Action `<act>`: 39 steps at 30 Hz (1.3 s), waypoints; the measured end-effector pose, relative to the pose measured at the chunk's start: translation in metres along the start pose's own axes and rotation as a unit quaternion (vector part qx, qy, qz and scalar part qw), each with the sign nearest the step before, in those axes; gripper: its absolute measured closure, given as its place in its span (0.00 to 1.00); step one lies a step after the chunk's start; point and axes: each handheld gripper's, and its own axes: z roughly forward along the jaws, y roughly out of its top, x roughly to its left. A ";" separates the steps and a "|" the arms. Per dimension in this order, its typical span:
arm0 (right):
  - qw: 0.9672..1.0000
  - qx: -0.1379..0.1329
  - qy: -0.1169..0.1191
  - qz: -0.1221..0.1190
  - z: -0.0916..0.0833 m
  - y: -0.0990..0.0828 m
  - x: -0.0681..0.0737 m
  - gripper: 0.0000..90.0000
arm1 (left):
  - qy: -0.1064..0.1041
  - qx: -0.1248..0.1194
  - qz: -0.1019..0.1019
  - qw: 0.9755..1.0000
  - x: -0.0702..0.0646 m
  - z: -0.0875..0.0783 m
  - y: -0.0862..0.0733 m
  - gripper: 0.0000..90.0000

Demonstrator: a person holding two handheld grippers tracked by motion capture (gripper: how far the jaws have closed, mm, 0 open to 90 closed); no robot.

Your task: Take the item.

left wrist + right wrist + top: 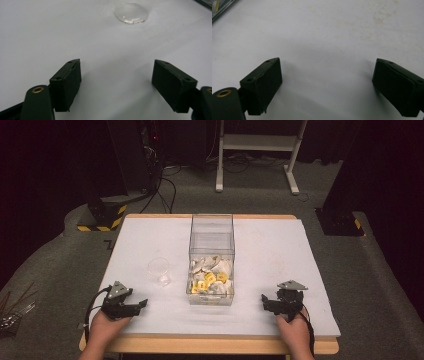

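A tall clear plastic box (pixel 211 257) stands mid-table, its bottom holding several white and yellow packets (pixel 210 280). A small clear plastic cup (pixel 159 270) stands upright just left of it; its base (pixel 131 13) appears at the top of the left gripper view. My left gripper (pixel 141 305) rests near the table's front left, jaws wide apart and empty (pixel 116 82). My right gripper (pixel 264 300) rests at the front right, also open with nothing between its jaws (pixel 327 85). A hand holds each gripper.
The white table top (pixel 280 250) has a wooden front edge. Faint yellowish stains (pixel 362 22) mark the surface ahead of the right gripper. Beyond the table stand a white frame (pixel 260 150), cables and black stands on grey carpet.
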 end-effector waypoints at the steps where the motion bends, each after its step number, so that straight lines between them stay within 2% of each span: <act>1: 1.000 0.001 0.000 0.000 0.000 0.000 0.000 0.10 | -0.001 0.000 0.001 1.000 0.000 -0.001 0.000 0.27; 8: 1.000 0.000 -0.001 -0.002 0.000 0.000 0.000 0.10 | -0.005 0.000 0.009 1.000 -0.004 -0.003 0.000 0.29; 25: 1.000 0.000 -0.001 -0.002 0.000 0.000 0.000 0.10 | -0.009 -0.020 0.029 0.999 -0.014 -0.010 0.007 0.28; 39: 1.000 0.000 -0.001 -0.002 0.000 0.000 0.000 0.10 | -0.037 -0.034 0.032 0.998 -0.023 -0.010 0.010 0.27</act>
